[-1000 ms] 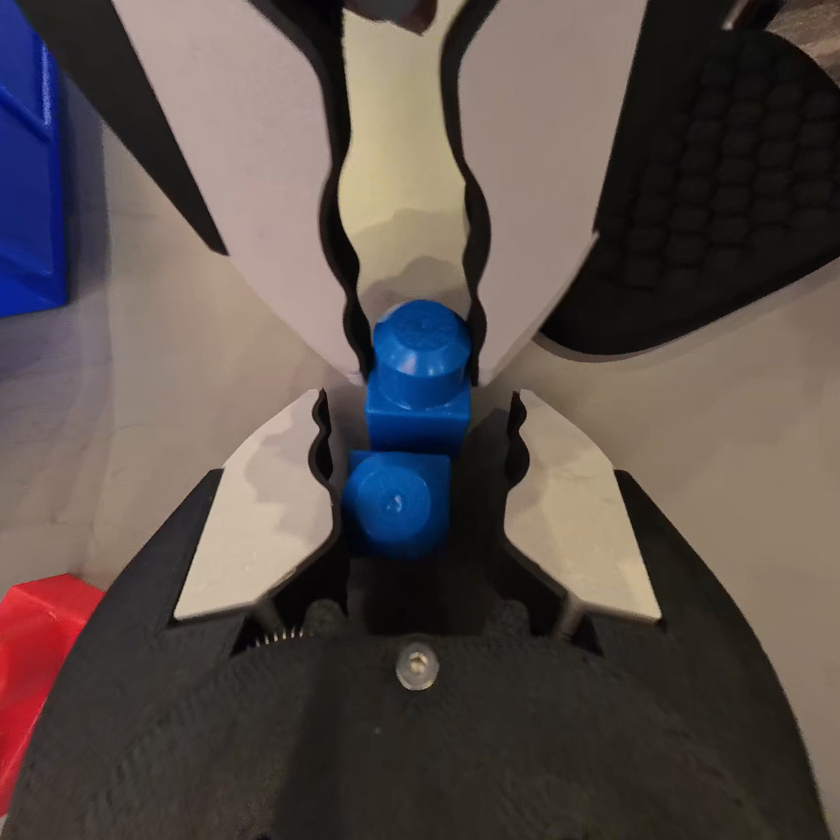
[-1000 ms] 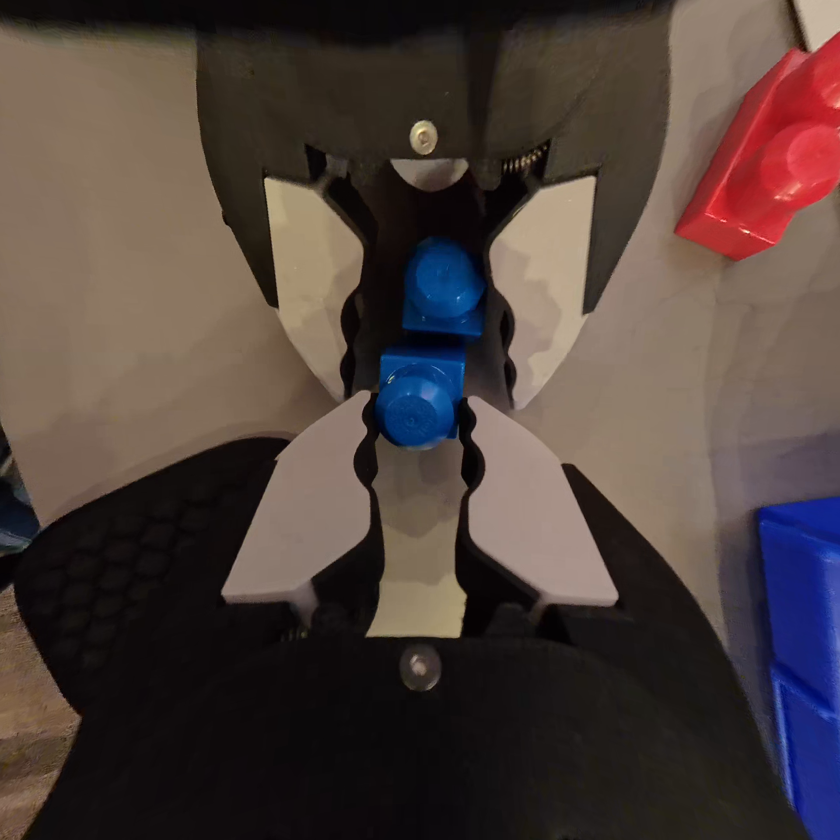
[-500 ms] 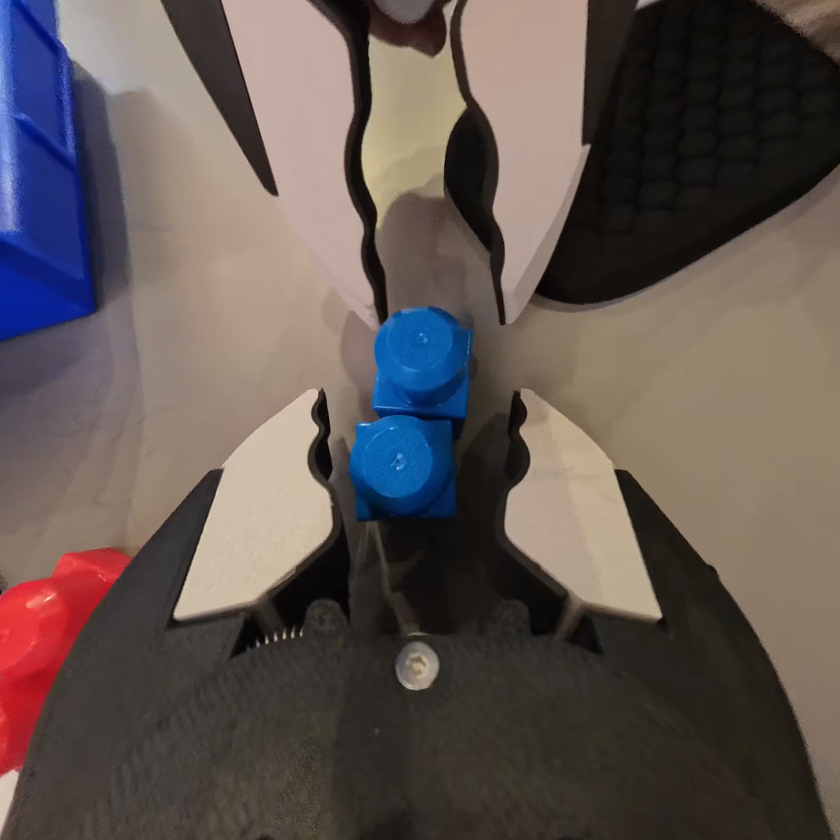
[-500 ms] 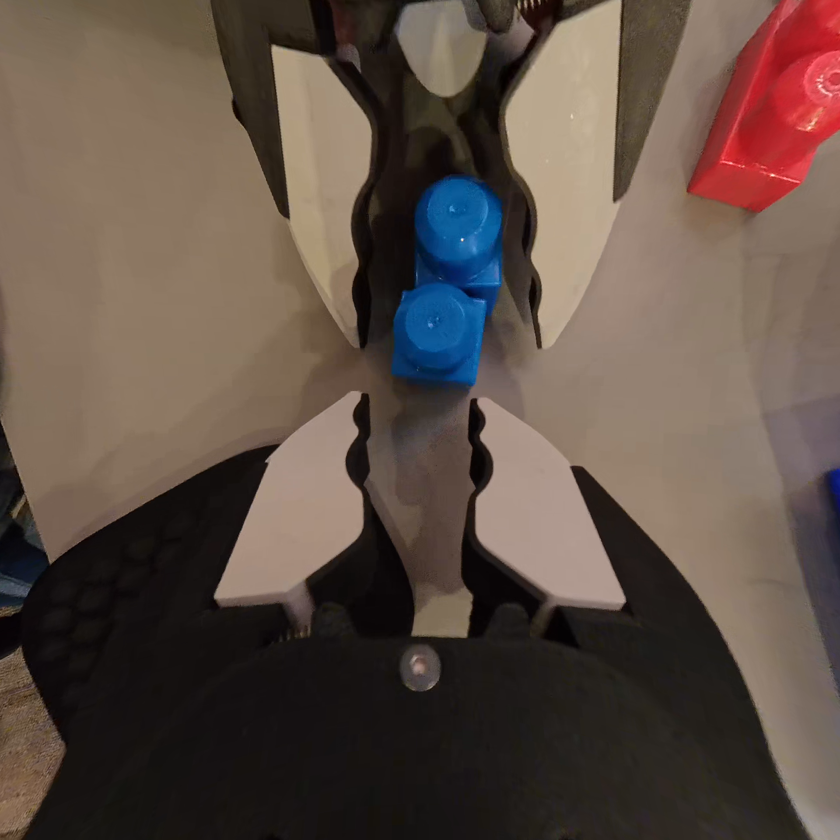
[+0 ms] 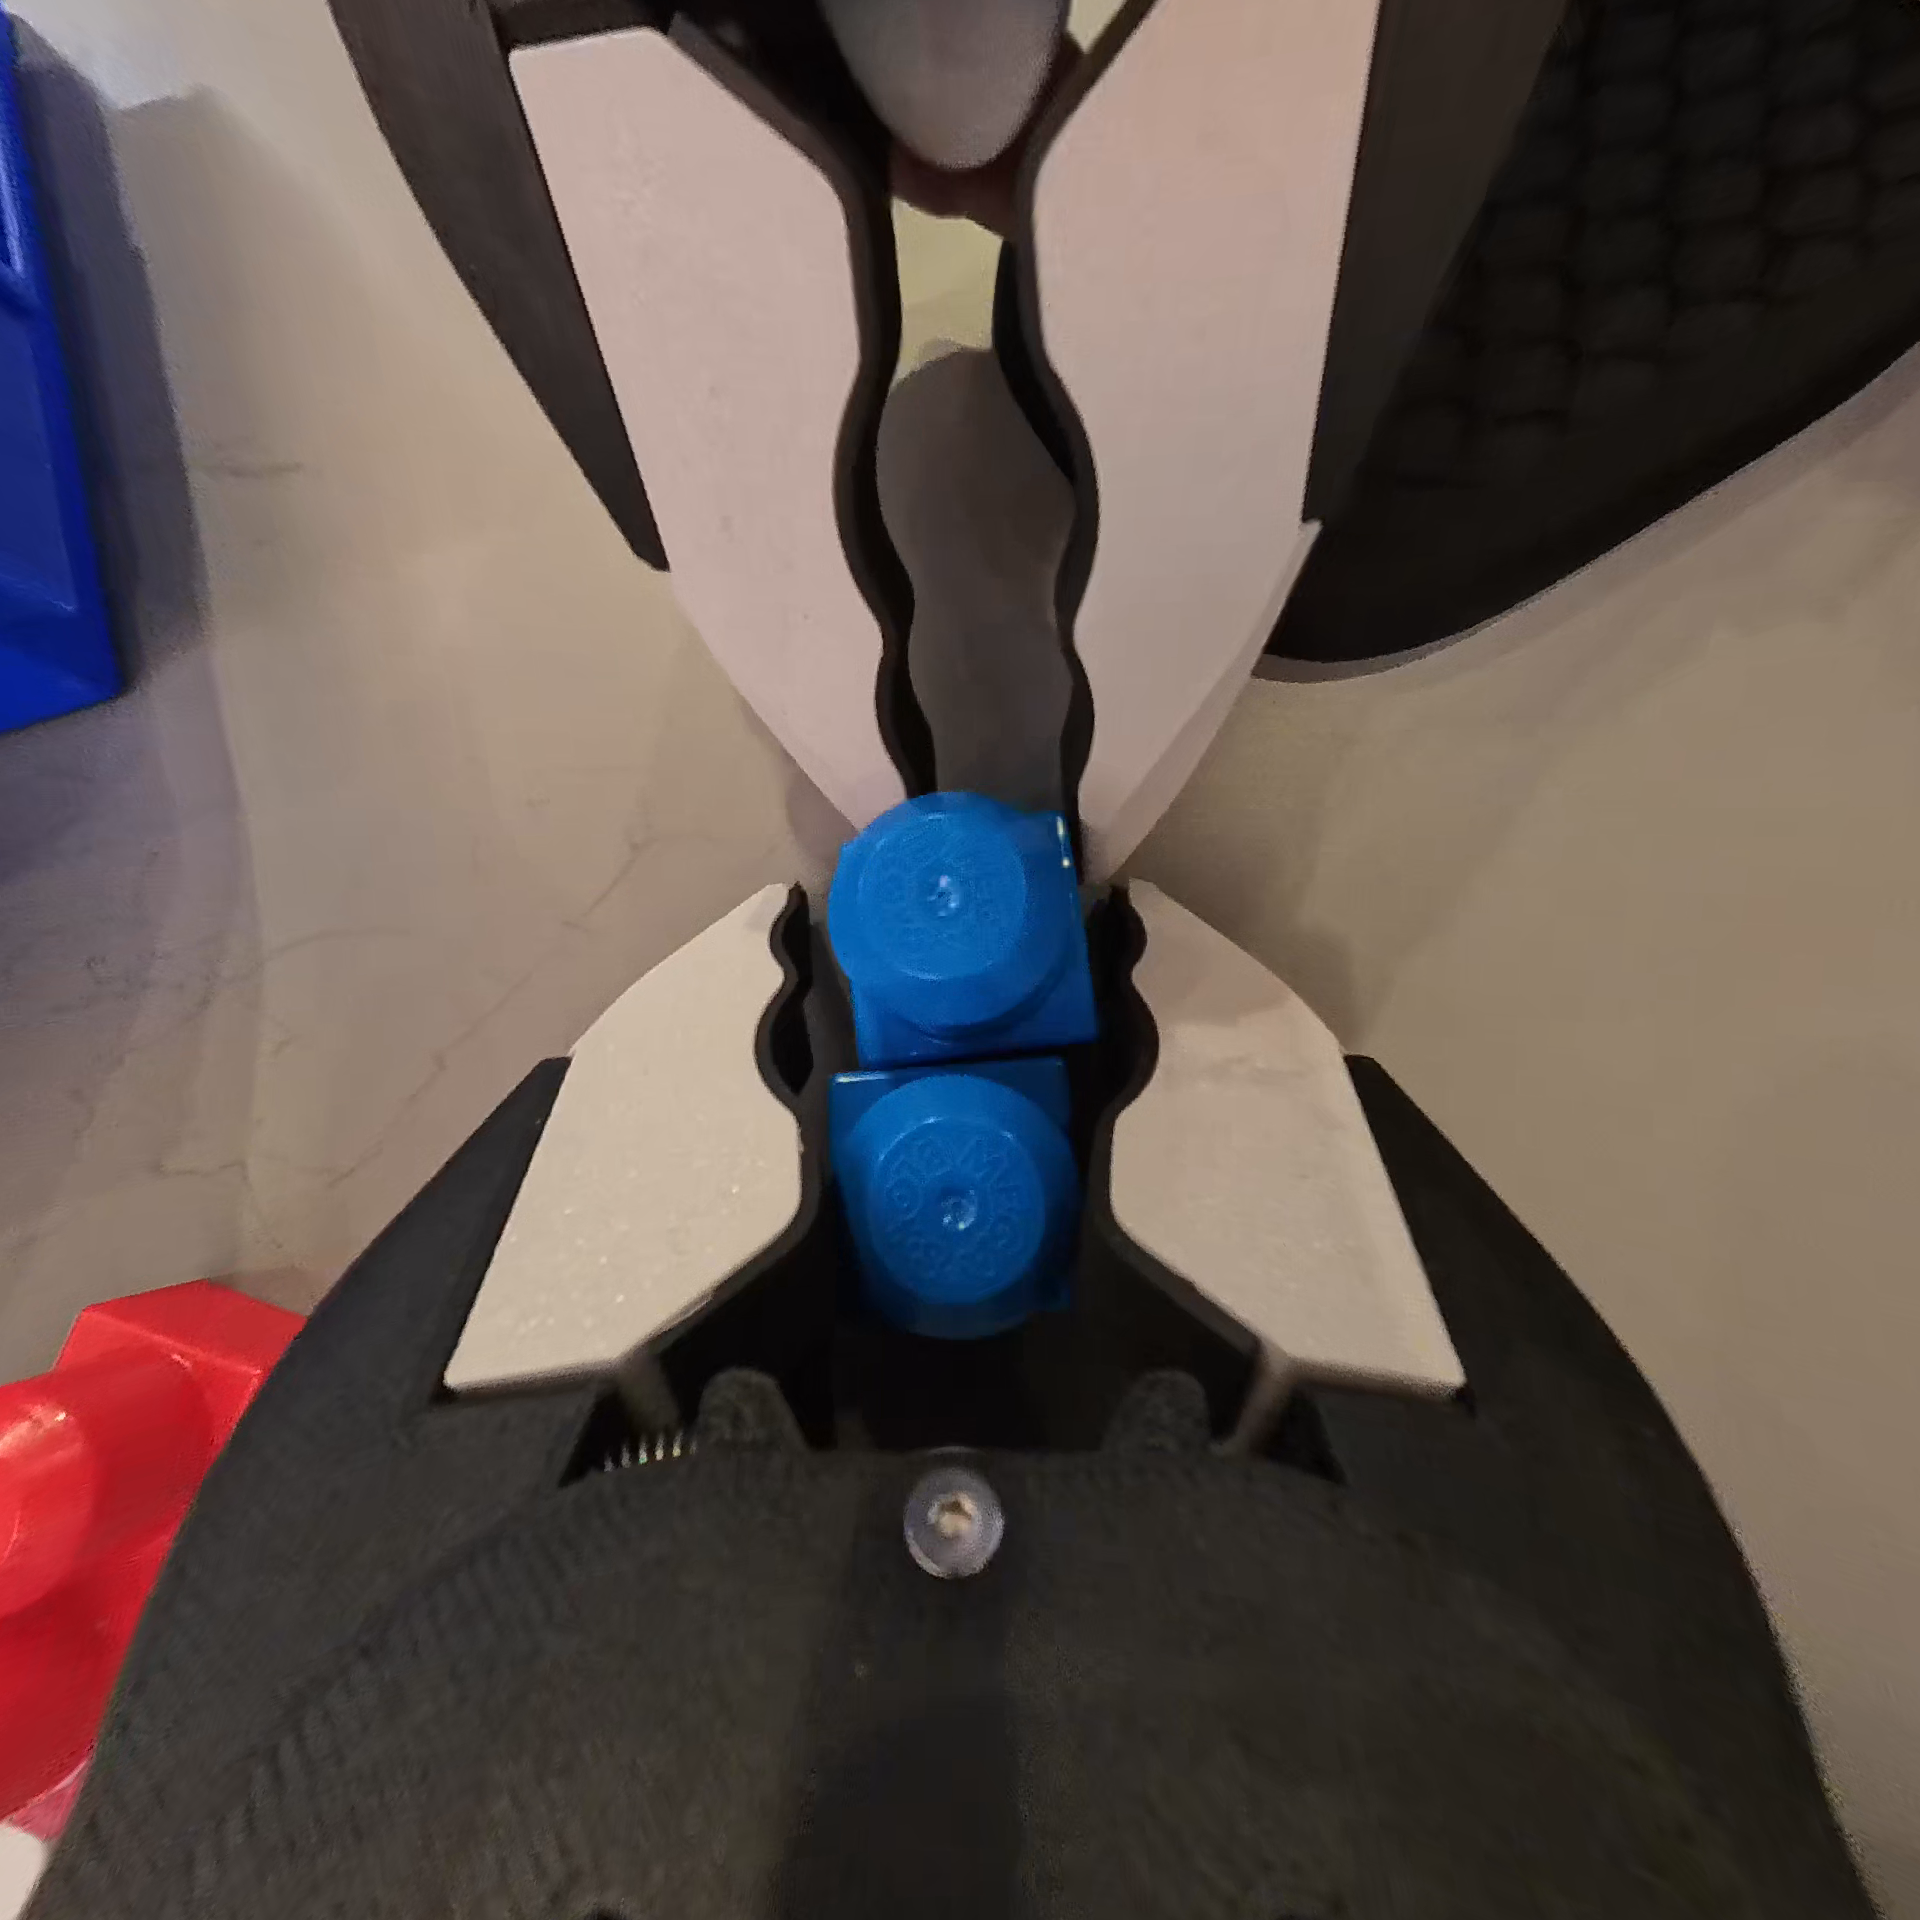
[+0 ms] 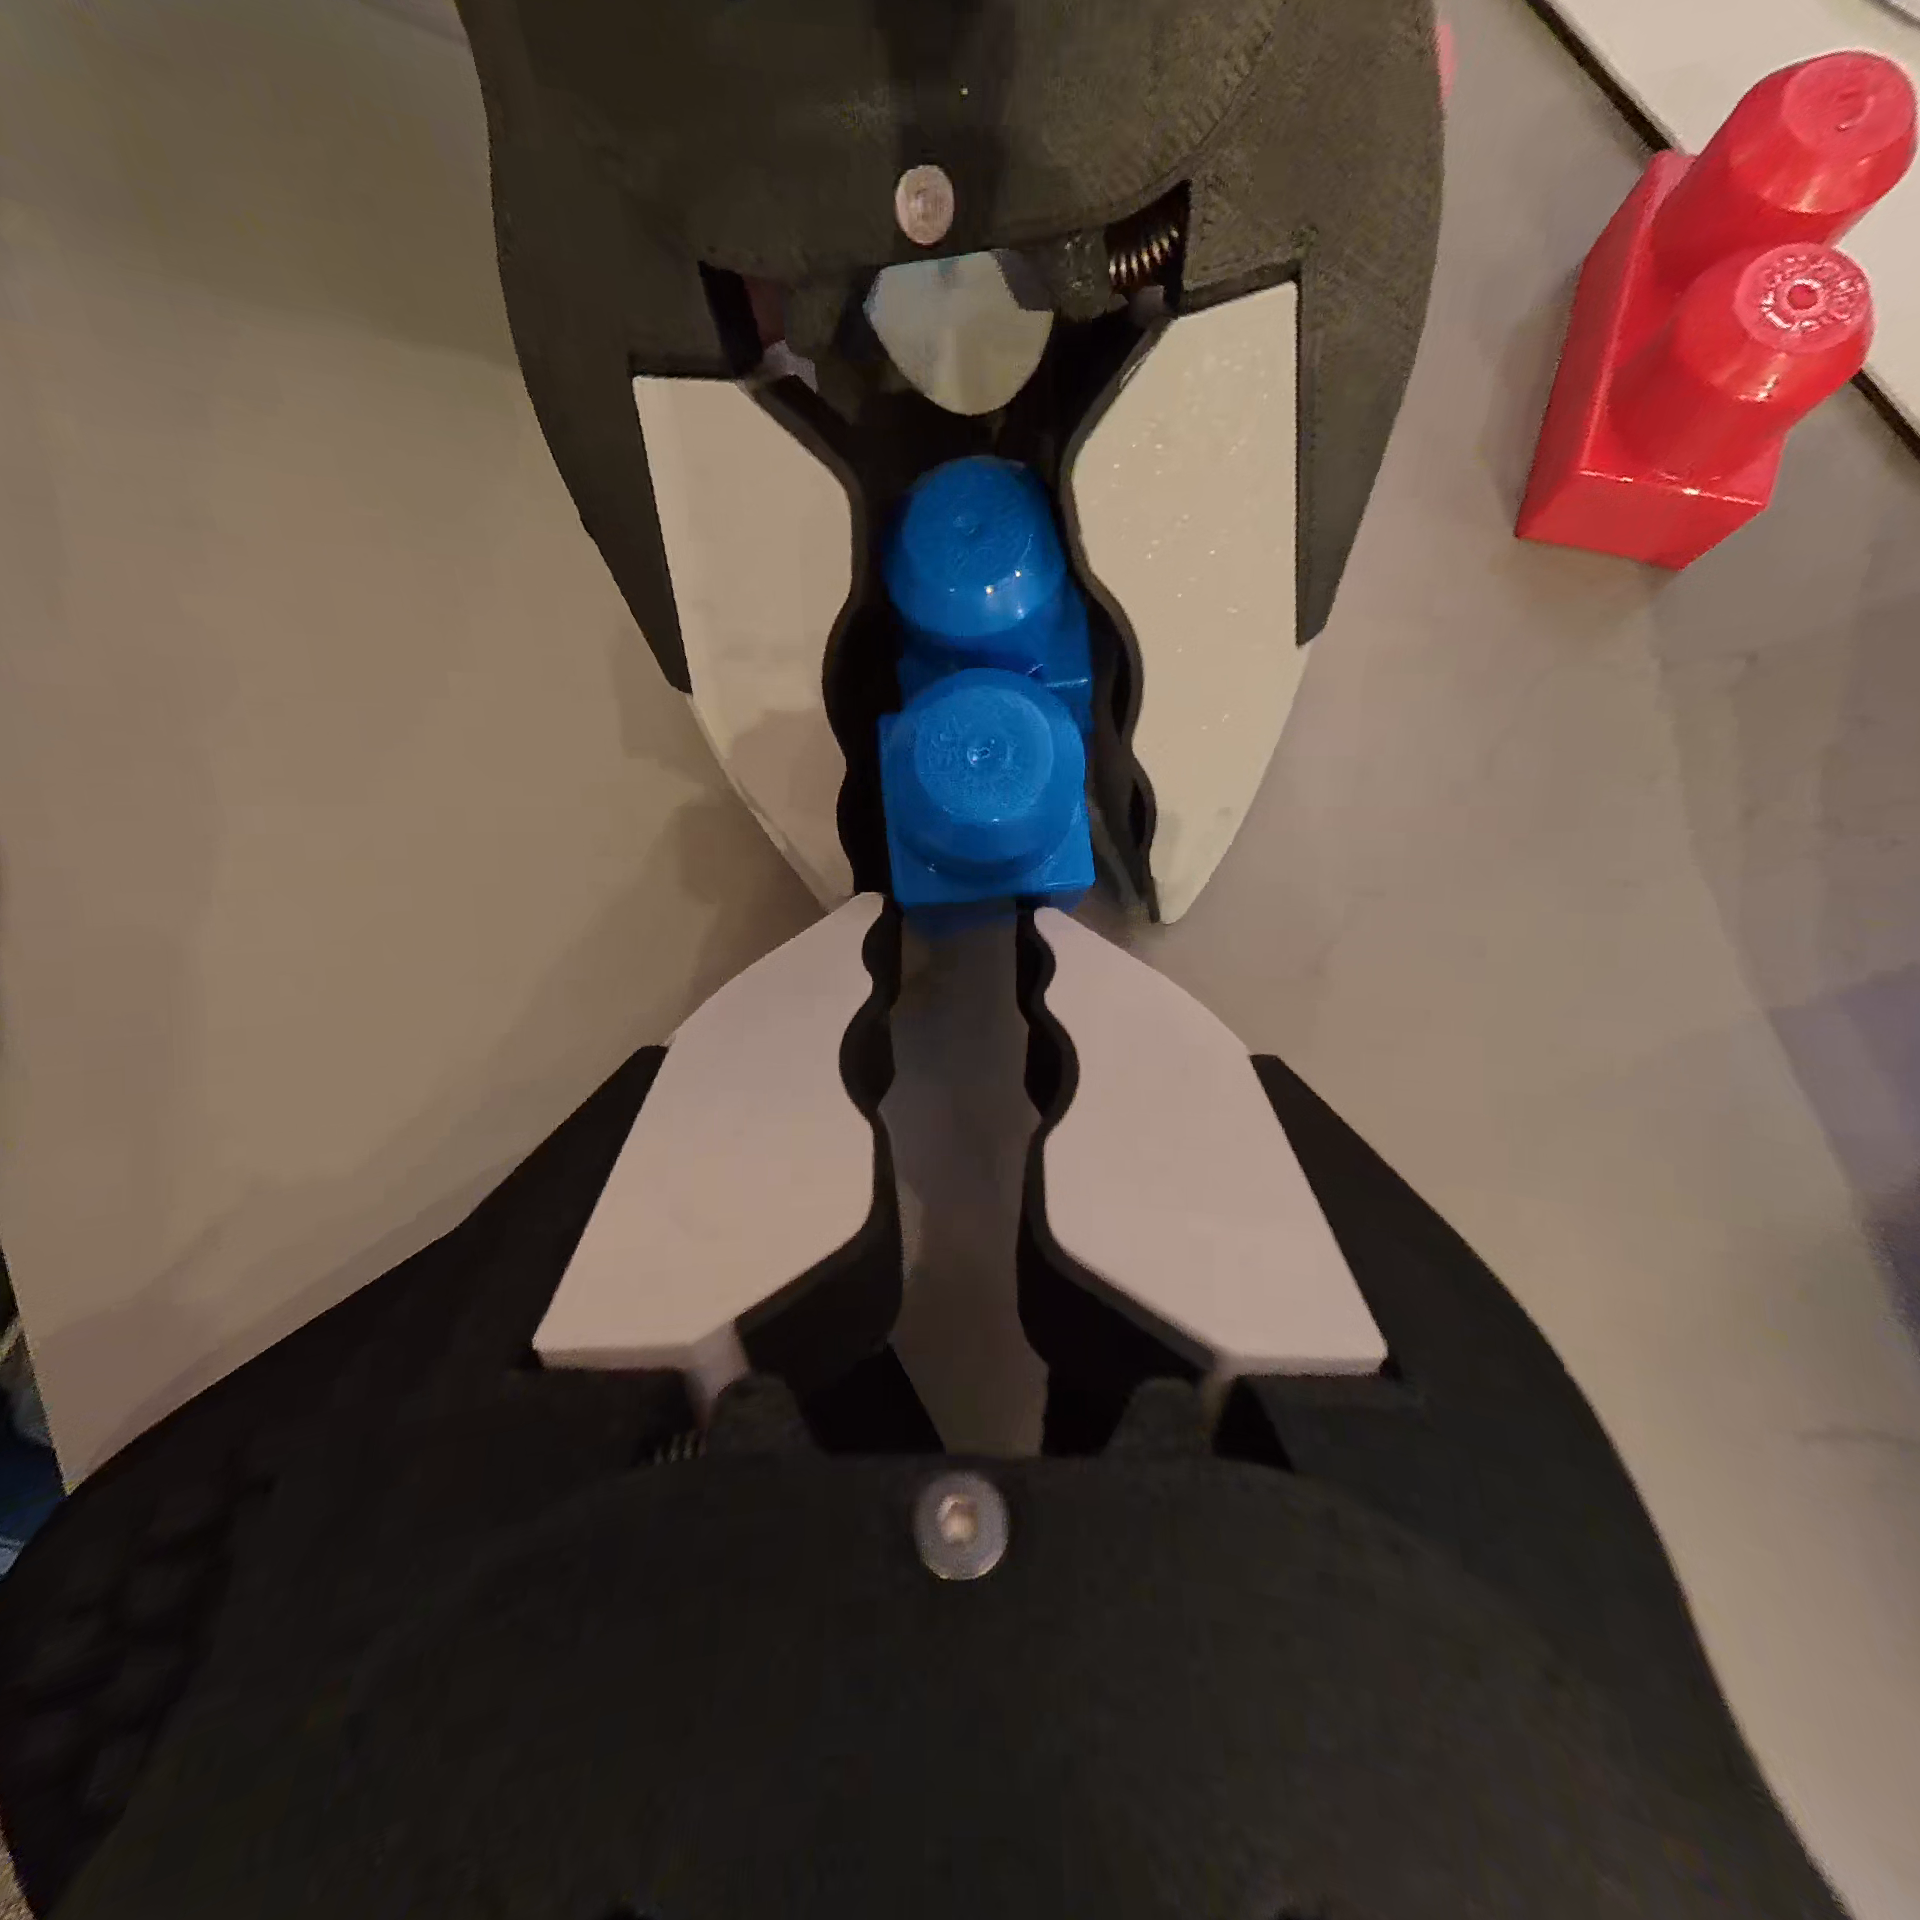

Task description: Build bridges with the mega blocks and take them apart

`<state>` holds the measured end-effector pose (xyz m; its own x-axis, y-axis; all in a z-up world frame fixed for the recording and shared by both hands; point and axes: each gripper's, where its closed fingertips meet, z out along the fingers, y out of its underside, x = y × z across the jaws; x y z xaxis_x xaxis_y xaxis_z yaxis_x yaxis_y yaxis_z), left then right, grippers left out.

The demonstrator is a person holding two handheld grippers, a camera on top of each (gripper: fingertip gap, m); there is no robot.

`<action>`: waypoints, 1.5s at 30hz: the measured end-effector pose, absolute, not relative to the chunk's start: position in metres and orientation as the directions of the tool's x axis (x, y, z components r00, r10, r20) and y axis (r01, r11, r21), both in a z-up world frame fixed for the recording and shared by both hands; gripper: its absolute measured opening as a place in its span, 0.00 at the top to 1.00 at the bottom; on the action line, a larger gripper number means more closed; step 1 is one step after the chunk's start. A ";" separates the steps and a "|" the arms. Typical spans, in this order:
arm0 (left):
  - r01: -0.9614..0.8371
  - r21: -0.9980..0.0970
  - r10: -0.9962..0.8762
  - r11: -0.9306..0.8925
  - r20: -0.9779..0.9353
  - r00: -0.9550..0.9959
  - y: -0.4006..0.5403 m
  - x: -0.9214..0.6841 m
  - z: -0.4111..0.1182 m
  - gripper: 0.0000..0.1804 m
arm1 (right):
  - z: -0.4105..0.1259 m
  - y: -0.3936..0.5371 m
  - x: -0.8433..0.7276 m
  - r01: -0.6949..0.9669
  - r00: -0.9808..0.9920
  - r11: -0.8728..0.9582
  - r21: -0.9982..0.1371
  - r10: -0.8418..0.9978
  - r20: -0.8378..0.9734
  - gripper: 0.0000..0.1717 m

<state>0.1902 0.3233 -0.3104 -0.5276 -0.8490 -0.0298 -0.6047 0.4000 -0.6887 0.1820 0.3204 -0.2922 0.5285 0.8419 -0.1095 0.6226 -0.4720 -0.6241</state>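
Two blue one-stud blocks stand side by side on the pale table, touching and slightly out of line. In the left wrist view one is farther and one is nearer. My left gripper is open around both; a dark gap shows between its left pad and the blocks. My right gripper is open and empty, narrower than a block. Its fingertips rest against the side of the block nearest it. The other blue block stands behind that one.
A red two-stud block stands to the right in the right wrist view and shows at the lower left of the left wrist view. A blue bin is at the left edge. A black honeycomb mat lies at the upper right. My two grippers' fingertips are within a few centimetres of each other.
My left jaws narrowed around the two blue blocks and moved forward over them. My right gripper left the block's stud, backed off, narrowed, and came back against the block's side.
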 end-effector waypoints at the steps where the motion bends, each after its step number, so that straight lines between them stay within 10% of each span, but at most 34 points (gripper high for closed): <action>1: -0.597 -0.692 -0.852 0.406 -0.050 -0.521 0.324 0.191 -0.310 0.70 | -0.292 0.320 0.182 0.619 0.528 -0.474 -0.626 0.841 -0.115 0.88; 22: -0.482 -0.770 -0.901 0.419 -0.287 -0.326 0.356 0.182 -0.251 0.71 | -0.192 0.334 0.175 0.379 0.663 -0.442 -0.813 0.742 -0.095 0.79; 29: -0.338 -0.712 -0.780 0.616 -0.611 -0.136 0.356 0.175 -0.162 0.71 | -0.157 0.354 0.137 0.060 0.564 -0.583 -0.810 0.689 -0.454 0.51; 45: -0.287 -0.582 -0.628 0.761 -0.772 -0.100 0.333 0.185 -0.138 0.70 | -0.134 0.344 0.101 -0.120 0.340 -0.598 -0.793 0.726 -0.599 0.59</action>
